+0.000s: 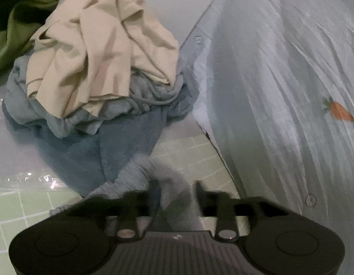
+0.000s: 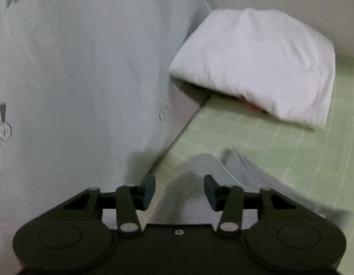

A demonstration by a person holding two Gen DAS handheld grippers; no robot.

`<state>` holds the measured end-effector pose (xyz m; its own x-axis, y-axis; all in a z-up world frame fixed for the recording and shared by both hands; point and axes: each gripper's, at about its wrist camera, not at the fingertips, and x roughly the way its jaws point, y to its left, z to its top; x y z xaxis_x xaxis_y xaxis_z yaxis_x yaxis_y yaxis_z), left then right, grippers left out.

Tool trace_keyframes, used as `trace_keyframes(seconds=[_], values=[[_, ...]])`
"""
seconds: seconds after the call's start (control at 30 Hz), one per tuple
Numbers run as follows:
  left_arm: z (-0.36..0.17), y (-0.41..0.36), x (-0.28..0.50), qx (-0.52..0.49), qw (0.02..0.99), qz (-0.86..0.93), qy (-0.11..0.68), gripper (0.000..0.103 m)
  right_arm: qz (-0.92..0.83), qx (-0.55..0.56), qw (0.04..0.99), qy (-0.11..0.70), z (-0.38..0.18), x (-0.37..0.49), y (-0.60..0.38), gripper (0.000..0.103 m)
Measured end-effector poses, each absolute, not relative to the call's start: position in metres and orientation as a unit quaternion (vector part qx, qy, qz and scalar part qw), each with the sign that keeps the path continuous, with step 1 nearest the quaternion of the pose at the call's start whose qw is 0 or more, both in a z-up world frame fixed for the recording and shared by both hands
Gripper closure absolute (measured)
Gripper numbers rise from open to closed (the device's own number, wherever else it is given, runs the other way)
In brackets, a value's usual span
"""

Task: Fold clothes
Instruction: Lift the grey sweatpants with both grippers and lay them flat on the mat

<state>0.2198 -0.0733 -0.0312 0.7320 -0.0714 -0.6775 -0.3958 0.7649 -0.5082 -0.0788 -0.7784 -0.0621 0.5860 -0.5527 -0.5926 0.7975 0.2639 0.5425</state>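
Observation:
A pale blue shirt with buttons and a small carrot print (image 1: 280, 91) lies spread over the green grid mat; it also fills the left of the right wrist view (image 2: 73, 80). My left gripper (image 1: 174, 194) has grey-blue cloth (image 1: 163, 171) bunched between its fingers; the jaws stand apart around it. My right gripper (image 2: 179, 190) is open, with a raised fold of the pale cloth (image 2: 200, 167) between its blue pads (image 2: 210, 189).
A pile of clothes lies to the left: a cream garment (image 1: 101, 52) on top of blue towels (image 1: 122, 137), with green fabric (image 1: 18, 23) behind. A folded white garment (image 2: 257, 64) lies at the mat's (image 2: 291, 155) far right.

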Motion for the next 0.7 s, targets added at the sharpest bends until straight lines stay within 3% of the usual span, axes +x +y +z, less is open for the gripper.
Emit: trace_keyframes(seconds=[0.03, 0.07, 0.17, 0.47, 0.53, 0.57, 0.6, 0.63, 0.67, 0.7], values=[[-0.033, -0.076, 0.213, -0.307, 0.875, 0.099, 0.360, 0.023, -0.442, 0.412, 0.780, 0.165, -0.069, -0.083, -0.768, 0.045], [-0.036, -0.079, 0.207, -0.283, 0.878, 0.109, 0.370, 0.023, -0.451, 0.397, 0.777, 0.187, -0.076, -0.087, -0.757, 0.039], [-0.054, -0.085, 0.184, -0.234, 0.869, 0.121, 0.420, 0.023, -0.482, 0.357, 0.762, 0.244, -0.099, -0.106, -0.725, 0.038], [-0.105, -0.108, 0.146, -0.241, 0.825, 0.091, 0.503, 0.023, -0.511, 0.392, 0.717, 0.265, -0.141, -0.142, -0.696, 0.031], [-0.109, -0.119, 0.148, -0.229, 0.826, 0.080, 0.509, 0.025, -0.509, 0.369, 0.726, 0.278, -0.140, -0.135, -0.698, 0.033], [-0.110, -0.125, 0.147, -0.220, 0.827, 0.080, 0.511, 0.027, -0.507, 0.359, 0.731, 0.283, -0.140, -0.132, -0.699, 0.043], [-0.112, -0.131, 0.147, -0.211, 0.828, 0.082, 0.514, 0.040, -0.506, 0.349, 0.734, 0.289, -0.139, -0.129, -0.701, 0.063], [-0.114, -0.134, 0.148, -0.201, 0.828, 0.086, 0.517, 0.063, -0.507, 0.335, 0.735, 0.301, -0.139, -0.126, -0.701, 0.067], [-0.115, -0.137, 0.149, -0.191, 0.829, 0.091, 0.518, 0.073, -0.507, 0.320, 0.737, 0.312, -0.139, -0.124, -0.701, 0.082], [-0.115, -0.139, 0.149, -0.178, 0.833, 0.095, 0.516, 0.095, -0.506, 0.305, 0.739, 0.323, -0.140, -0.121, -0.702, 0.099]])
